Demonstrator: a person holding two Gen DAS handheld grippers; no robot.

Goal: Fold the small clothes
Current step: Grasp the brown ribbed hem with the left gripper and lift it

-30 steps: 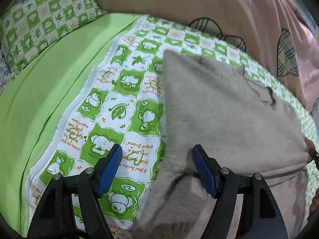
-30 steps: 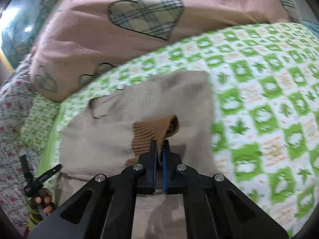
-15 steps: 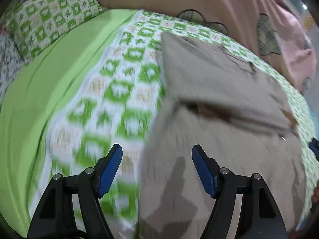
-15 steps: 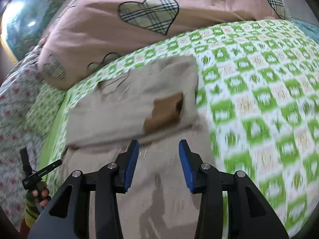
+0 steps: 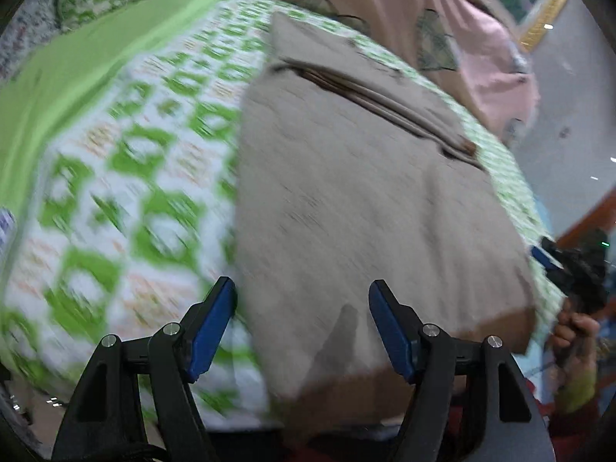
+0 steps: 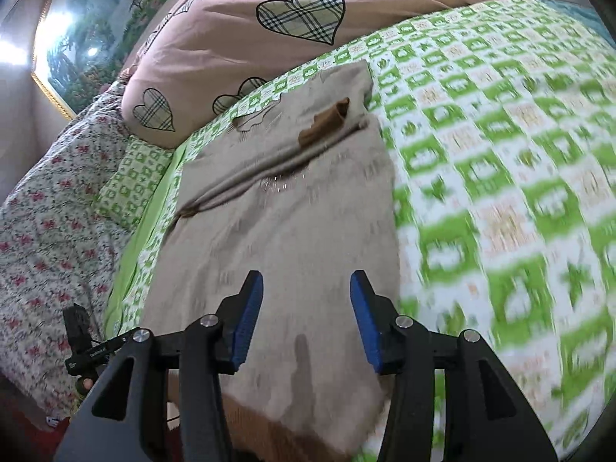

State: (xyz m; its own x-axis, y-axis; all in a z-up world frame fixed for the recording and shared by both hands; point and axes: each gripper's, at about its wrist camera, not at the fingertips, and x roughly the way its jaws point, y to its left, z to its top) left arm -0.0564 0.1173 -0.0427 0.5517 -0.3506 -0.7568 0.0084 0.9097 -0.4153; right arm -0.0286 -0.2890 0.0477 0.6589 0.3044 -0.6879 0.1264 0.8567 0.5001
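A beige knit sweater point(image 5: 365, 200) lies flat on the bed, sleeves folded across its upper part; it also shows in the right wrist view point(image 6: 292, 231). A brown cuff point(image 6: 327, 125) rests on the folded sleeves. My left gripper point(image 5: 302, 319) is open and empty, above the sweater's near left edge by the hem. My right gripper point(image 6: 306, 319) is open and empty, above the sweater's near right part by the hem. The brown hem band point(image 6: 269, 419) hangs at the bed's front edge.
The bed has a green-and-white patterned cover point(image 6: 500, 192) and a plain green strip point(image 5: 77, 61). A pink duvet with plaid hearts point(image 6: 300, 11) lies at the back. A floral pillow point(image 6: 42, 208) and a green patterned pillow point(image 6: 131, 181) lie at the left.
My right gripper let go of the brown cuff and opened. Both grippers pulled back toward the sweater's hem at the bed's front edge.
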